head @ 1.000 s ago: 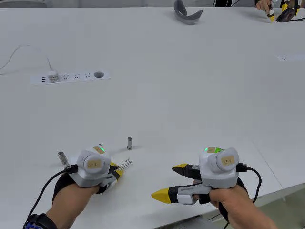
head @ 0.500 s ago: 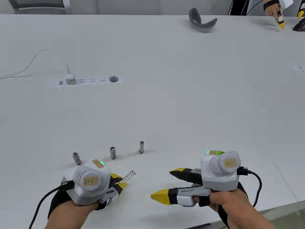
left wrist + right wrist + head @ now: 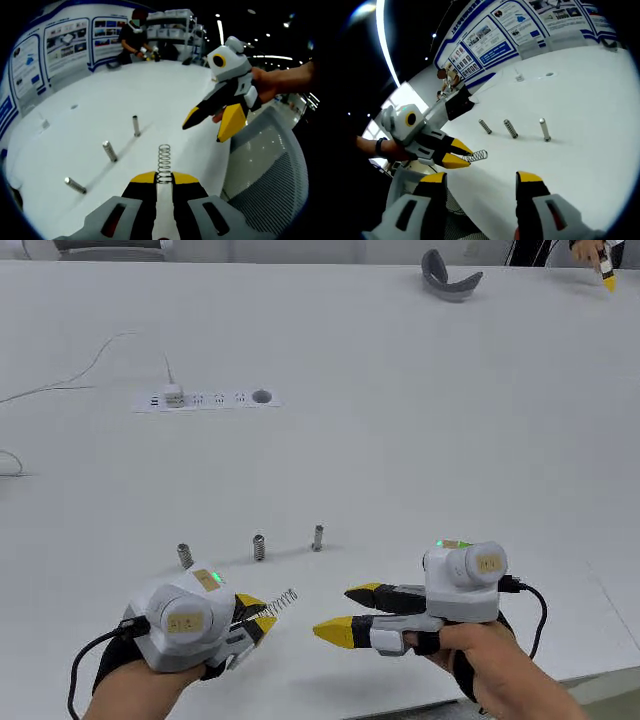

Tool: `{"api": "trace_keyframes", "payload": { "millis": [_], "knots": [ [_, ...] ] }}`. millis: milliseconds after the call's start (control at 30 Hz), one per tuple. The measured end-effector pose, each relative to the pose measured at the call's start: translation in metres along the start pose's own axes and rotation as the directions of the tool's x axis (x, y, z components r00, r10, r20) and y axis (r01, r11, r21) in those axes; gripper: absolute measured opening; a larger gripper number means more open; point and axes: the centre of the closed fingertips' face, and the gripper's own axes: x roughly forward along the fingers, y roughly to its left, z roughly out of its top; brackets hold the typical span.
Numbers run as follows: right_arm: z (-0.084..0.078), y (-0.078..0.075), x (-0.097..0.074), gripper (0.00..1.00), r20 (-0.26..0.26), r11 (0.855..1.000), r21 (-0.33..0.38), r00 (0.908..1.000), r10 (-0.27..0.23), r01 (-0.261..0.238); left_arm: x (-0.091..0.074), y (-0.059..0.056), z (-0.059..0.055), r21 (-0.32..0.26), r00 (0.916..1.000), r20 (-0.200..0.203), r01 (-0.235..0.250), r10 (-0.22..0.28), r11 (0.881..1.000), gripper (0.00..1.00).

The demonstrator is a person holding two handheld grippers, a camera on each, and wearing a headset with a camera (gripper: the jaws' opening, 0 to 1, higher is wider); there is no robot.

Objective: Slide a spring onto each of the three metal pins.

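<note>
On the white table (image 3: 420, 440), in the head view, a count of three metal pins in one row: two already wearing springs, the end pin (image 3: 185, 556) and the middle pin (image 3: 259, 547), and one bare pin (image 3: 318, 537). Just in front of the row, one loose spring (image 3: 283, 600), clamped at its near end in the closed jaws of the left gripper (image 3: 252, 615), pointing toward the bare pin but apart from it. Beside it, the right gripper (image 3: 345, 612), jaws spread, nothing between them. Farther back, one power strip (image 3: 205, 399) and one grey curved piece (image 3: 450, 275). In the left gripper view, the same three pins, with the loose spring (image 3: 163, 160) standing out of the yellow tips and the right gripper (image 3: 204, 131) gaping at the right. In the right gripper view, again three pins beyond the left gripper (image 3: 463, 155) and its spring. Against half a second ago: same two springs seated, same clamp on the third, same wide right jaws. Against a second ago: middle pin no longer hidden behind the left gripper.
</note>
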Motion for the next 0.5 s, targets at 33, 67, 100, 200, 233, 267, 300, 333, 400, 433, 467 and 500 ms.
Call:
{"api": "trace_keyframes", "payload": {
  "millis": [33, 67, 100, 200, 233, 267, 300, 333, 400, 433, 467, 500],
  "knots": [
    [0.001, 0.002, 0.002, 0.56, 0.0, 1.0, 0.002, 1.0, 0.008, -0.008, -0.001, -0.001, 0.001, 0.005, 1.0, 0.001, 0.001, -0.001, 1.0, 0.11],
    [0.002, 0.006, 0.005, 0.55, 0.0, 1.0, 0.004, 0.9998, 0.022, -0.022, -0.003, -0.004, 0.001, 0.014, 1.0, 0.003, 0.006, -0.006, 1.0, 0.11],
    [0.002, 0.007, 0.007, 0.54, -0.001, 1.0, 0.006, 0.9995, 0.031, -0.031, -0.004, -0.005, 0.002, 0.018, 1.0, 0.004, 0.008, -0.008, 1.0, 0.11],
    [0.005, 0.014, 0.012, 0.49, -0.001, 0.998, 0.014, 0.9981, 0.062, -0.062, -0.008, -0.009, 0.003, 0.028, 0.9999, 0.005, 0.015, -0.015, 1.0, 0.11],
    [0.006, 0.016, 0.015, 0.47, 0.002, 0.997, 0.019, 0.9973, 0.073, -0.073, -0.01, -0.01, 0.003, 0.033, 0.9998, 0.008, 0.016, -0.017, 0.999, 0.11],
    [0.007, 0.017, 0.016, 0.46, 0.002, 0.997, 0.023, 0.9969, 0.079, -0.079, -0.011, -0.011, 0.004, 0.035, 0.9998, 0.009, 0.017, -0.018, 0.999, 0.11],
    [0.008, 0.019, 0.018, 0.45, 0.004, 0.996, 0.027, 0.9961, 0.088, -0.088, -0.013, -0.012, 0.005, 0.036, 0.9997, 0.013, 0.02, -0.02, 0.999, 0.11],
    [0.009, 0.02, 0.019, 0.44, 0.006, 0.995, 0.031, 0.9956, 0.094, -0.094, -0.014, -0.013, 0.005, 0.036, 0.9996, 0.016, 0.022, -0.023, 0.999, 0.11],
    [0.011, 0.024, 0.022, 0.42, 0.009, 0.993, 0.042, 0.9937, 0.112, -0.112, -0.016, -0.013, 0.006, 0.035, 0.9995, 0.021, 0.023, -0.024, 0.999, 0.11],
    [0.012, 0.025, 0.023, 0.4, 0.011, 0.992, 0.044, 0.9929, 0.118, -0.119, -0.016, -0.013, 0.007, 0.034, 0.9994, 0.023, 0.024, -0.024, 0.999, 0.11],
    [0.013, 0.028, 0.025, 0.38, 0.013, 0.991, 0.048, 0.9917, 0.128, -0.128, -0.018, -0.013, 0.007, 0.035, 0.9993, 0.026, 0.026, -0.026, 0.999, 0.11],
    [0.014, 0.029, 0.026, 0.37, 0.013, 0.99, 0.051, 0.9908, 0.134, -0.135, -0.018, -0.014, 0.008, 0.035, 0.9992, 0.028, 0.027, -0.028, 0.999, 0.11]
  ]
}}
